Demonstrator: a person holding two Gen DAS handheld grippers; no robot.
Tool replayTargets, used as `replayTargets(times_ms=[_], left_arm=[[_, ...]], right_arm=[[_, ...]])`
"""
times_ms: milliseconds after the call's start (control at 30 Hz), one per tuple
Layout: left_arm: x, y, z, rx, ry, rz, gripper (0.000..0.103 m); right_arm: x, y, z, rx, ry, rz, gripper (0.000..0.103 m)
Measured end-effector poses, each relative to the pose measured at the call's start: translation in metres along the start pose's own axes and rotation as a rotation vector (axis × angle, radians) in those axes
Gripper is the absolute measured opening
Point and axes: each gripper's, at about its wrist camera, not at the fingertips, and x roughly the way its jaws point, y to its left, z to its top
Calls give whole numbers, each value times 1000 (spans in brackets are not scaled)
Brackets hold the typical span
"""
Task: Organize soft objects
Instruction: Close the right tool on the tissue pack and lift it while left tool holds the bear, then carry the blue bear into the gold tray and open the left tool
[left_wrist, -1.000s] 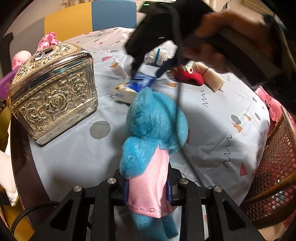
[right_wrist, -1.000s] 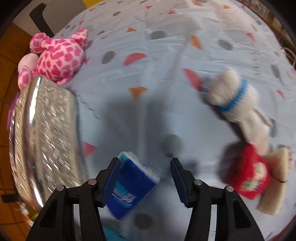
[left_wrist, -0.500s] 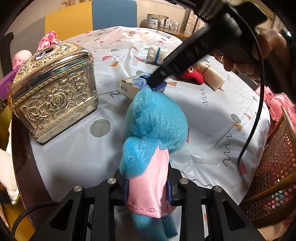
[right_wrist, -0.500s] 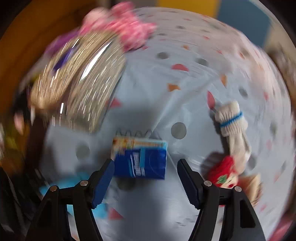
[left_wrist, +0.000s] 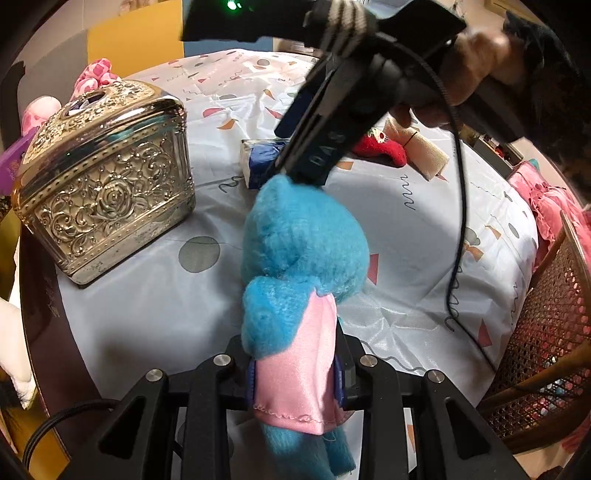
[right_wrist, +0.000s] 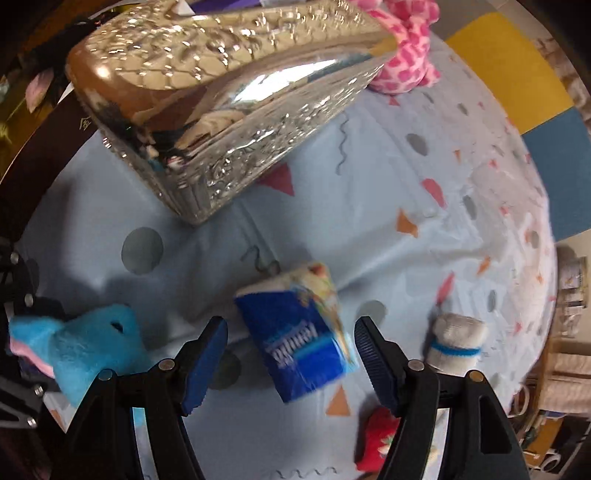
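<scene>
The blue plush toy (left_wrist: 303, 258) in a pink satin dress fills the lower centre of the left wrist view, its body clamped between the narrow-set fingers (left_wrist: 341, 373) of the left gripper (left_wrist: 295, 373), its head raised above the counter (left_wrist: 424, 236). In the right wrist view the same toy shows at the lower left edge. Just beyond its head lies a blue tissue pack (right_wrist: 303, 339) on the patterned cloth. The right gripper (right_wrist: 290, 354) points down over this pack with its fingers (right_wrist: 205, 358) on either side, a gap on both sides; the jaws are closing slightly, and the pads do not press on it. A hand (left_wrist: 476, 70) holds that gripper at the upper right of the left wrist view. A white sock roll with a blue band (right_wrist: 456, 343) and a red plush piece (right_wrist: 376, 435) lie at the lower right. An embossed silver box (left_wrist: 107, 199) stands at the left, a pink spotted plush (right_wrist: 406, 55) behind it. A cane chair (left_wrist: 546, 332) stands at the right edge.
</scene>
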Motion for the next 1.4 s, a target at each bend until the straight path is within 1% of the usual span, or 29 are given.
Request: replayTargets(times_ms=[33,67,167,267,367,467,533,600,633,700,767,900,1000,1067,1100,1133,1167,1233,1267,1333,1400], left_arm=[[0,0,0,-1,0,-1,31],[0,0,0,-1,0,-1,31],[1,1,1,2,0,2,31],[1,-1,1,-3,-1,4,29],[1,-3,4,0,4,7,27],[-1,-6,12,2,0,2,26],[-4,-8,21,-9,-15,-7,26],[-11,-12,33,-7,-41,-12,26],[-14,-14,40,-3,-57,-11,26],[-20,-17,55,-4,-77,-22,26],[-25,-20,71,-1,-96,-26,26],[-22,-18,102,-22,-95,-32,26],[-18,-7,130,-60,-88,-23,26],[-16,8,149,-98,-87,-11,26],[-14,15,161,-117,-88,0,26],[-13,22,173,-132,-93,15,26],[-14,33,186,-150,-101,40,26],[-18,54,204,-193,-116,69,26],[-20,64,211,-210,-123,81,26],[-29,92,226,-251,-145,136,26],[-40,120,234,-285,-165,191,26]], right_arm=[[4,-5,0,36,5,8,60],[6,-12,-2,77,2,15,58],[6,-29,-18,207,-30,42,58],[4,-42,-47,359,-72,74,58],[2,-46,-78,497,-99,33,58],[-2,-47,-108,626,-131,17,59],[-2,-47,-123,684,-125,15,61],[2,-49,-135,754,-108,45,59],[5,-52,-142,797,-116,79,56],[3,-58,-144,820,-119,83,55],[3,-58,-140,807,-117,62,55],[4,-57,-135,804,-122,55,55],[3,-60,-134,800,-124,49,55],[3,-57,-131,800,-125,48,55],[9,-49,-131,802,-126,49,55],[10,-49,-131,804,-126,49,55],[1,-44,-138,804,-127,46,55],[-2,-43,-141,804,-128,40,55],[-2,-43,-141,801,-129,37,55],[-3,-43,-140,798,-131,30,55],[-4,-42,-139,798,-134,25,55]])
